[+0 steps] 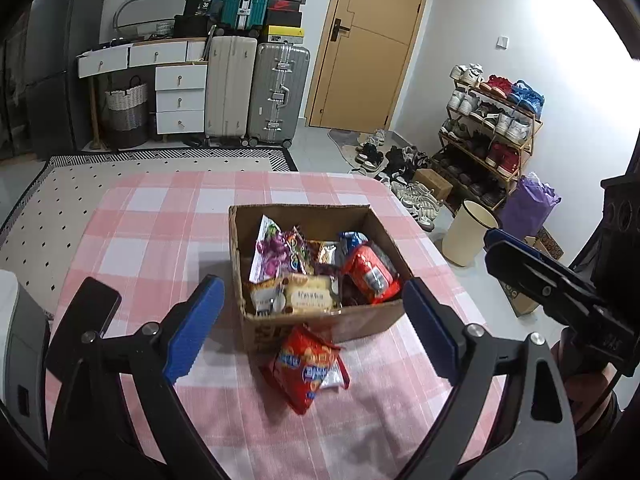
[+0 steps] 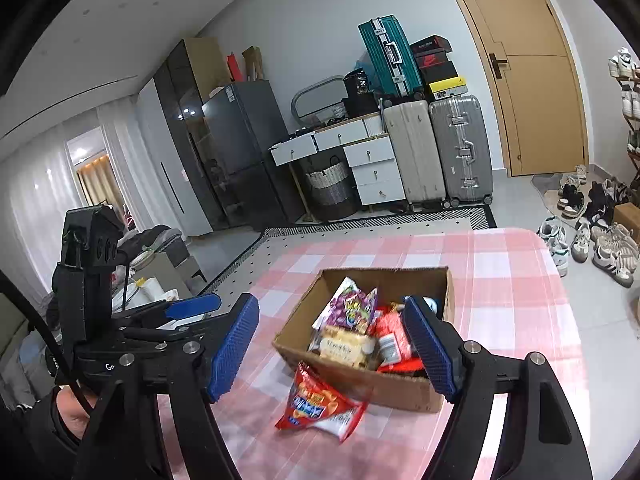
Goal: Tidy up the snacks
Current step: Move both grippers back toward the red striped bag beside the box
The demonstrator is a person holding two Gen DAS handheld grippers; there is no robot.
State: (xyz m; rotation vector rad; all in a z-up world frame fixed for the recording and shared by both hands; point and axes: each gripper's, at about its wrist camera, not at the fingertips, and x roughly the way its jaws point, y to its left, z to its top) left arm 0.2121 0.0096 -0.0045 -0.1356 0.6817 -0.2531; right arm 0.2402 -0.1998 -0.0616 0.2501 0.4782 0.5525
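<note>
An open cardboard box (image 1: 248, 240) (image 2: 304, 320) stands on the pink checked tablecloth (image 1: 160, 216) (image 2: 512, 280), filled with snack packets: a purple one (image 1: 270, 250) (image 2: 348, 306), a red one (image 1: 370, 274) and a pale biscuit pack (image 1: 308, 294) (image 2: 346, 346). A red snack bag (image 1: 308, 368) (image 2: 320, 406) lies on the cloth just in front of the box. My left gripper (image 1: 316, 326) hovers open above that bag, nothing between its blue pads. My right gripper (image 2: 334, 344) is open too, empty, on the box's near side; in the left wrist view it (image 1: 520, 258) shows at the right edge.
A dark phone (image 1: 86, 320) lies on the table's left. Beyond the table are suitcases (image 1: 256, 92), a white drawer unit (image 1: 176, 92), a wooden door (image 1: 372, 40), a shoe rack (image 1: 492, 136), a cream bin (image 1: 468, 236) and loose shoes on the floor.
</note>
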